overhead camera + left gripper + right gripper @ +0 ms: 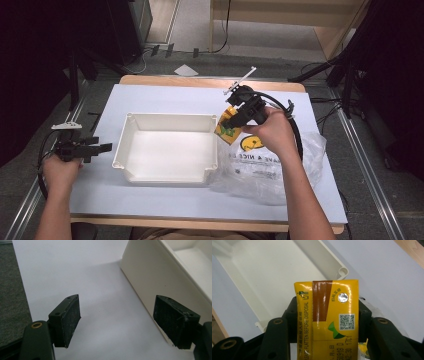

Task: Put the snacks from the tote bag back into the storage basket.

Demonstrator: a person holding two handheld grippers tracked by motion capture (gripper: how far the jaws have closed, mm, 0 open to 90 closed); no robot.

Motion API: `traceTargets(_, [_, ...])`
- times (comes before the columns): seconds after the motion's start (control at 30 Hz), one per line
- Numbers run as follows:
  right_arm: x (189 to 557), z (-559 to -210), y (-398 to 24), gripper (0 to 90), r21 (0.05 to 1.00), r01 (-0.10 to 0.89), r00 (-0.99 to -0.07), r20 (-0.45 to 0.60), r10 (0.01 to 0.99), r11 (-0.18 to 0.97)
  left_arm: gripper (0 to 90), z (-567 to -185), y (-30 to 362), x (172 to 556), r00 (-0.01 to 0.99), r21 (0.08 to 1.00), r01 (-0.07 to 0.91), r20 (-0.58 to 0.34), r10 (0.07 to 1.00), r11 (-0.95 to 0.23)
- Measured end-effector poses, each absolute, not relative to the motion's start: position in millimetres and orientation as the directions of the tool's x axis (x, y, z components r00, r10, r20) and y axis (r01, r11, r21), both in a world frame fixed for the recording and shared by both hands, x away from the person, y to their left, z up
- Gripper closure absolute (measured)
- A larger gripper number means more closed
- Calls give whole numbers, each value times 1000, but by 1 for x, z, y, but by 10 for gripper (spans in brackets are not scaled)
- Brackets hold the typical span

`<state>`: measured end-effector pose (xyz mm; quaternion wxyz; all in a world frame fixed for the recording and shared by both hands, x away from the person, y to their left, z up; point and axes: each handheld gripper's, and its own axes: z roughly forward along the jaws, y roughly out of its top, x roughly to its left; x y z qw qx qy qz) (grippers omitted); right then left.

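- Nearest the high camera, the person's two forearms came in over the near edge of the table, which was covered by a pale sheet.
- At the table's left edge, the left gripper sat level in the person's left hand, pointing toward the tray.
- Its jaws stood wide apart with nothing but bare sheet between them; the left gripper view showed the pads clear of everything, one of them just beside the tray's outer wall but, as far as could be told, not touching it.
- A white tray sat in the middle of the table, its floor bare.
- The right gripper was held up by the right hand, near the tray's far right corner.
- Its jaws were part closed on a yellow drink carton, pressing on its two narrow sides.
- The carton hung clear of the table, tilted, over the tray's right rim; the right gripper view showed the rim and the tray's corner below and beyond it.
- A crumpled clear plastic bag with a yellow smiley print lay on the table's right half, touching the tray's right wall, under the right forearm.
- A black cable looped from the right gripper over the bag.
- Nothing stood between the carton and the tray's open floor.
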<state>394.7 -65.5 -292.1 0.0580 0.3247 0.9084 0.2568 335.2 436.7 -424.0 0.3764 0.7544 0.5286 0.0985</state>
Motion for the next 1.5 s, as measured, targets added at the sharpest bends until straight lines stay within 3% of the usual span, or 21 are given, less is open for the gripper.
traceTargets(0.9, [412,-285,-33,542,476,524,-824,73,562,706,231,-425,433,339,447,667,723,-253,858,-180])
traceTargets(1.5, [413,-285,-10,542,509,483,-844,52,534,713,242,-425,432,340,459,673,716,-255,851,-184])
